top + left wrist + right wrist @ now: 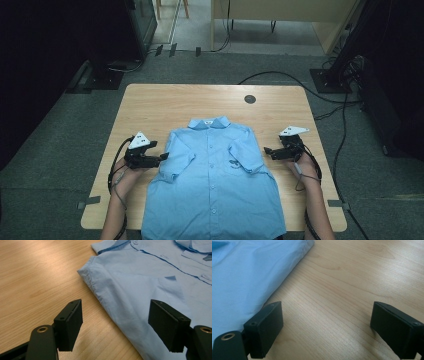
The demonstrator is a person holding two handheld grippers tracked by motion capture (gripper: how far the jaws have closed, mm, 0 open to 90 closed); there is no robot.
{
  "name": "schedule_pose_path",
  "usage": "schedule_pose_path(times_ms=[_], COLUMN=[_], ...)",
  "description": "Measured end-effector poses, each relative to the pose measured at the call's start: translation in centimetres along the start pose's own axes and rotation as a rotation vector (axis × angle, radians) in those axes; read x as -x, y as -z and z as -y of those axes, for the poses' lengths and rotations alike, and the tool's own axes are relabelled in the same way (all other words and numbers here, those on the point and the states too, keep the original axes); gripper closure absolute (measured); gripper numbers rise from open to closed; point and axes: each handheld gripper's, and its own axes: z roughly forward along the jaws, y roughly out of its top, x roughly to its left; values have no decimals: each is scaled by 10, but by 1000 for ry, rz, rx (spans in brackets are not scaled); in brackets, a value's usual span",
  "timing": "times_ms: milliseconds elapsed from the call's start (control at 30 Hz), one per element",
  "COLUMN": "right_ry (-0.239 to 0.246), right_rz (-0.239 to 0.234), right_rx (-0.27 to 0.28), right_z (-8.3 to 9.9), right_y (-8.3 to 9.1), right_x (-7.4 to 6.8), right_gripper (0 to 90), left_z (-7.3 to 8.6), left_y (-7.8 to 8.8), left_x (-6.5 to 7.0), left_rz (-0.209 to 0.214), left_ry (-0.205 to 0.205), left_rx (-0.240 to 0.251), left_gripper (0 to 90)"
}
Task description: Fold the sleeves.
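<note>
Lying flat and buttoned on the surface (150, 100), collar toward the far edge and both short sleeves already folded in over the chest, the shirt (212, 185) is hanging its hem over the near edge, and that overhang is looking like the biggest risk: a pull on one side alone is likely dragging the whole garment askew or off the edge. The left hand-held gripper (164, 156) is hovering just beside the left sleeve fold, jaws standing wide with nothing between them; in the left gripper view one jaw is sitting over the cloth and the other over bare wood, so a closing pinch is possibly catching a single layer and undoing the sleeve fold. The right hand-held gripper (267, 150) is waiting near the right side seam, also spread wide and gripping nothing, its jaws over bare wood, so closing here is likely missing the cloth. The hem is running out of the bottom of the high view, the person's forearms are being cropped there too, and the small mark on the chest pocket (234, 162) is too small to make out.
</note>
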Motion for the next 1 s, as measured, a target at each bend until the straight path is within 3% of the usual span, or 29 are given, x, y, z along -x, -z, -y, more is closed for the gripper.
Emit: schedule_pose_path(times_ms=[400, 1000], right_ry=[0, 1], right_rz=[0, 0], right_rx=[0, 1], right_z=[0, 0], right_y=[0, 0], right_x=[0, 0], right_gripper=[107, 107], left_z=[5, 11], left_y=[1, 10], left_x=[-6, -16], left_rz=[-7, -23], left_ry=[14, 49], left_rx=[-15, 2], left_gripper=[277, 277])
